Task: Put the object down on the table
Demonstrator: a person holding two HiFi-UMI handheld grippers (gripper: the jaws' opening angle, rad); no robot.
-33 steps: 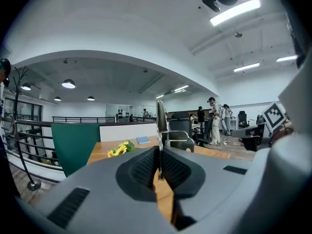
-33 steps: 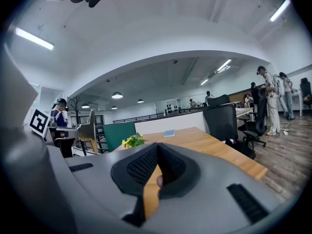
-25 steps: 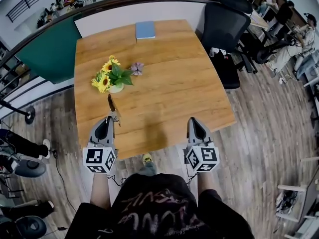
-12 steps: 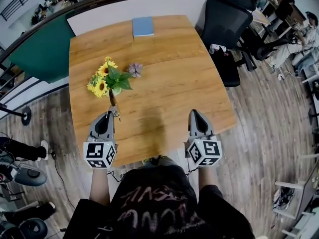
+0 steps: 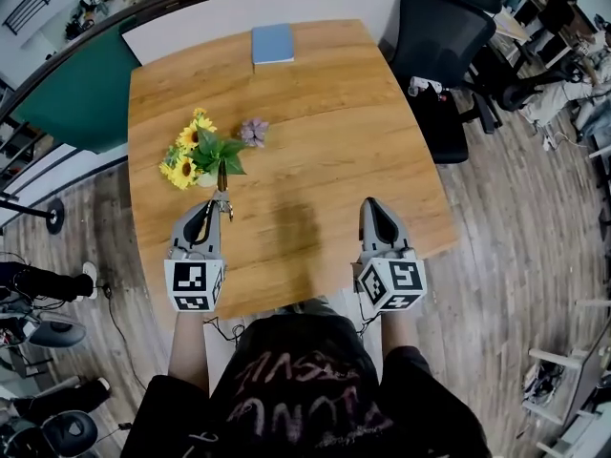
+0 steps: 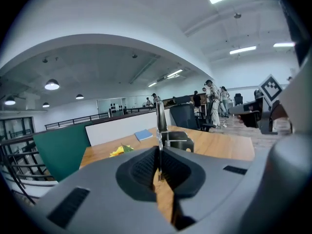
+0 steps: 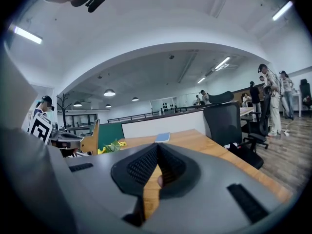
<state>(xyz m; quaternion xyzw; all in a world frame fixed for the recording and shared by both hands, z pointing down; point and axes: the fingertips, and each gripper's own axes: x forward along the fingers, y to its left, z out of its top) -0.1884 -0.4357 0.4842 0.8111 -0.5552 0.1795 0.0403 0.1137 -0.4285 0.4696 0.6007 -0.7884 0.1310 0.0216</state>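
My left gripper [image 5: 213, 208] hovers over the near left part of the wooden table [image 5: 334, 151], shut on a slim metal tool [image 5: 222, 197]. The tool juts forward from the jaws, and its dark far end reaches the foot of a bunch of yellow flowers [image 5: 194, 151]. In the left gripper view the tool [image 6: 160, 117] stands up between the closed pads of the left gripper [image 6: 159, 150]. My right gripper [image 5: 371, 206] hangs over the near right part of the table. The right gripper [image 7: 157, 149] has its jaws together with nothing between them.
A small purple flower [image 5: 254, 131] lies right of the yellow bunch. A blue book [image 5: 273, 43] rests at the far edge. A black office chair [image 5: 444, 41] stands at the far right corner. People sit and stand beyond it.
The left gripper with the tool has edged forward, so the tool's tip now lies closer to the flowers. The right gripper has barely moved.
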